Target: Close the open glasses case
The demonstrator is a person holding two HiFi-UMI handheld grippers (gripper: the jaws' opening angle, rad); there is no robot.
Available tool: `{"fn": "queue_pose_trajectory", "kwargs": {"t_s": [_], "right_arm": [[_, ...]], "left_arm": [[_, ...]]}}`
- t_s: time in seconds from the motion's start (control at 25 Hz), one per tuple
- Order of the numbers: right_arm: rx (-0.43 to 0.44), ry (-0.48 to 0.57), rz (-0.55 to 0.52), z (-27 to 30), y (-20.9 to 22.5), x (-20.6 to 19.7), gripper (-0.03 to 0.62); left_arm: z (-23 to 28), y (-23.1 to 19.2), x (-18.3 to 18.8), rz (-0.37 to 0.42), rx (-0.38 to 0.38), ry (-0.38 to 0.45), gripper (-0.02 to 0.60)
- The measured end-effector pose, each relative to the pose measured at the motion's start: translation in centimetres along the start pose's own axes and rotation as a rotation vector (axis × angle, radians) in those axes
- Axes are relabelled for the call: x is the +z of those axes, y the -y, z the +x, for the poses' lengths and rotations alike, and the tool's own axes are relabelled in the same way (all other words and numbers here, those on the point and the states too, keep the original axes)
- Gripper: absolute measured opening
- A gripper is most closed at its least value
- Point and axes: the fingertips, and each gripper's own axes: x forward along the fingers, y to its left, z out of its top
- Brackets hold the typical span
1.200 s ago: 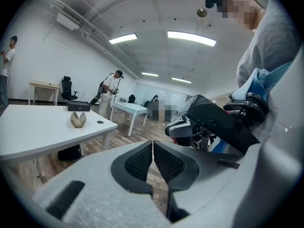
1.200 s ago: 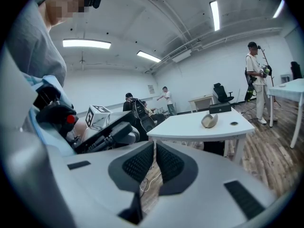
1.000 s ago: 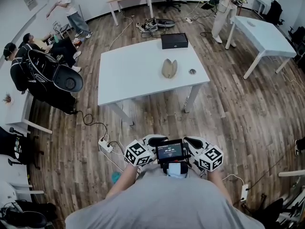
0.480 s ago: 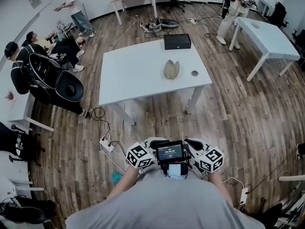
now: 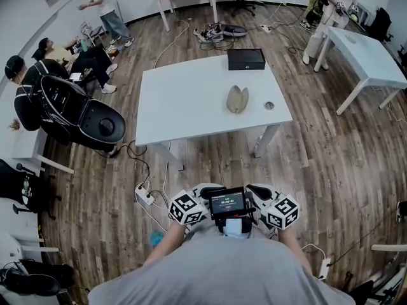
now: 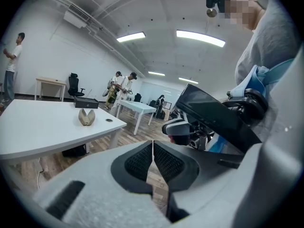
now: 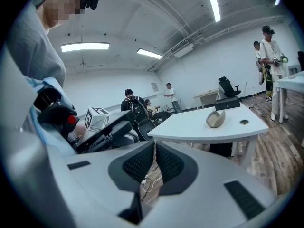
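- In the left gripper (image 6: 153,148), the ribbed pads are brought together to a thin slit, and nothing is held between them.
- In the right gripper (image 7: 155,151), the pads are likewise drawn almost shut, and nothing is gripped.
- Both grippers are held close to the person's chest, on either side of a small screen (image 5: 227,203), well apart from the work.
- The glasses case (image 5: 238,99) is left lying open on the white table (image 5: 184,113), between a black box (image 5: 246,58) and a small round object (image 5: 269,105).
- Compared with a second ago, the table is seen slightly larger and lower in the head view, so an approach is judged to be under way.
- The case is not yet reached; the closing is judged not begun.
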Motion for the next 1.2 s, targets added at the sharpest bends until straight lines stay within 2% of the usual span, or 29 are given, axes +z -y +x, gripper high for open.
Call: {"fn": "queue_pose_trajectory", "kwargs": {"t_s": [0.2, 0.52, 0.76, 1.2], "right_arm": [[0.0, -0.004, 0.008, 4.4, 2.9, 1.9, 0.035], [-0.024, 0.0, 0.04, 10.8, 7.2, 6.0, 0.035], [-0.06, -0.01, 0.066, 13.5, 9.9, 6.7, 0.035], [-0.101, -0.026, 0.066, 18.4, 12.4, 8.9, 0.035]], "left_arm": [[0.5, -5.4, 0.9, -0.017, -0.004, -0.01, 0.023], [1.1, -13.9, 4.6, -0.025, -0.024, -0.017, 0.023], [2.0, -18.3, 5.2, -0.045, -0.041, -0.025, 0.023], [2.6, -23.8, 7.0, -0.045, -0.096, -0.026, 0.023]]}}
